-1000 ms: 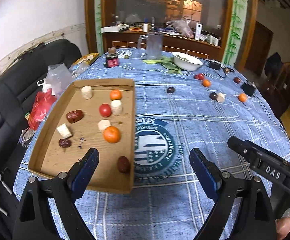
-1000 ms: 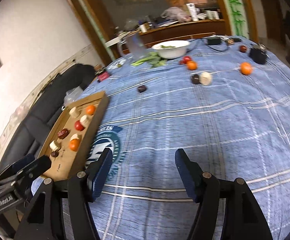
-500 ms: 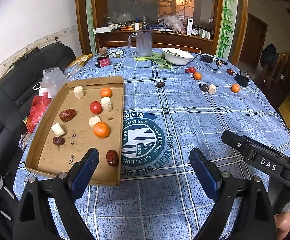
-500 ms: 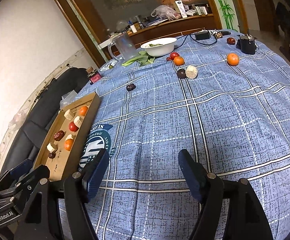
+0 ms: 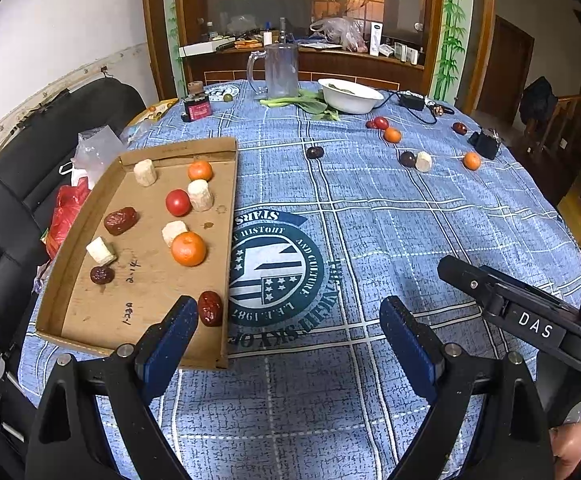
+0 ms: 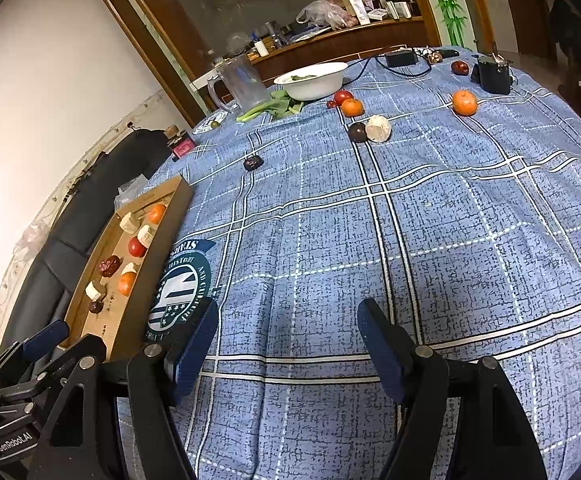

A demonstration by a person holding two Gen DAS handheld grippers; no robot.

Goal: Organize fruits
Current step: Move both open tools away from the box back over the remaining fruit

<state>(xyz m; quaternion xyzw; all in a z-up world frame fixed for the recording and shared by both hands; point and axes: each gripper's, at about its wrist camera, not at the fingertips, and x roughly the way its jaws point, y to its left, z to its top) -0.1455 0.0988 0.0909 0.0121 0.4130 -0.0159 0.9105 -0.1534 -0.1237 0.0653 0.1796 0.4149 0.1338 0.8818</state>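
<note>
A cardboard tray (image 5: pixel 90 320) lies at the table's left, also in the right wrist view (image 6: pixel 170 208). It holds oranges, a tomato (image 5: pixel 178 202), red dates, among them one (image 5: pixel 210 308) by its near right corner, and pale cut pieces. Loose on the blue cloth farther off lie a dark fruit (image 6: pixel 253 163), a dark plum (image 6: pixel 357 132) beside a pale piece (image 6: pixel 378 128), an orange (image 6: pixel 351 107), a tomato (image 6: pixel 343 97) and another orange (image 6: pixel 465 102). My left gripper (image 5: pixel 286 336) is open and empty near the tray's corner. My right gripper (image 6: pixel 286 340) is open and empty over bare cloth.
At the far side stand a white bowl (image 6: pixel 312 80), greens (image 6: pixel 274 106), a clear jug (image 6: pixel 242 84), a small black device (image 6: pixel 492 74) with cables, and a dark red jar (image 5: pixel 197 106). A black sofa (image 5: pixel 14 184) with plastic bags runs along the table's left.
Both grippers have pulled back and risen a little, so more of the table shows. Both stay open and empty. The fruit has not visibly moved.
</note>
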